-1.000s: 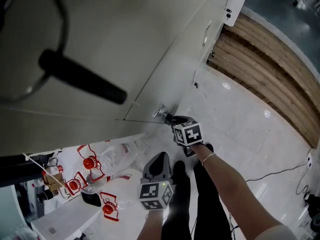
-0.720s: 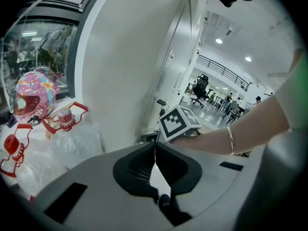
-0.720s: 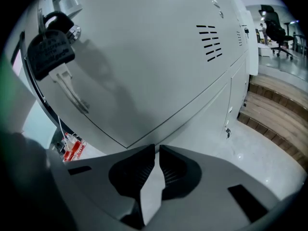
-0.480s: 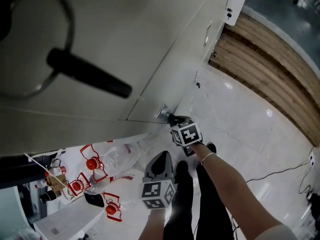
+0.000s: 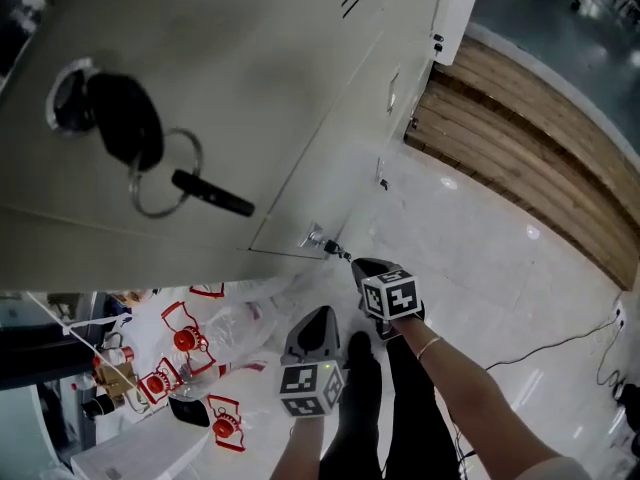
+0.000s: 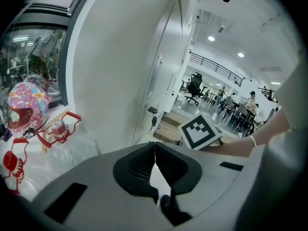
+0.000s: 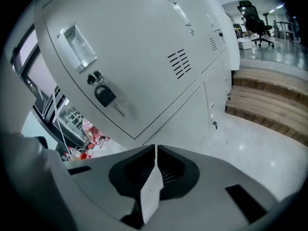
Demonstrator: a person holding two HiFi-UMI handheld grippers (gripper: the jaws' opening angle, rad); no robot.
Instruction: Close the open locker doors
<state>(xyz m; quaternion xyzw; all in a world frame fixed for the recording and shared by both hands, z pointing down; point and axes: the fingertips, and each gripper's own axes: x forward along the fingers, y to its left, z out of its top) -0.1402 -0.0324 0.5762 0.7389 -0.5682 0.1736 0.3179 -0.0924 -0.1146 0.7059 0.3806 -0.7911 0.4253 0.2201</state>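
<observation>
Locker door [image 7: 144, 47] upright, key [image 7: 107, 98] hanging blade-down

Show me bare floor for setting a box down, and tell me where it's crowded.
Bare: the glossy floor between the lockers and the wooden steps, down to the cable. Crowded: left of the person's legs, where red-printed plastic bags pile up below the lockers.

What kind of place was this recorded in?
Likely an open-plan office's locker area: a bank of grey metal lockers with keys hanging in their locks, wooden steps beside them, and office chairs beyond.
</observation>
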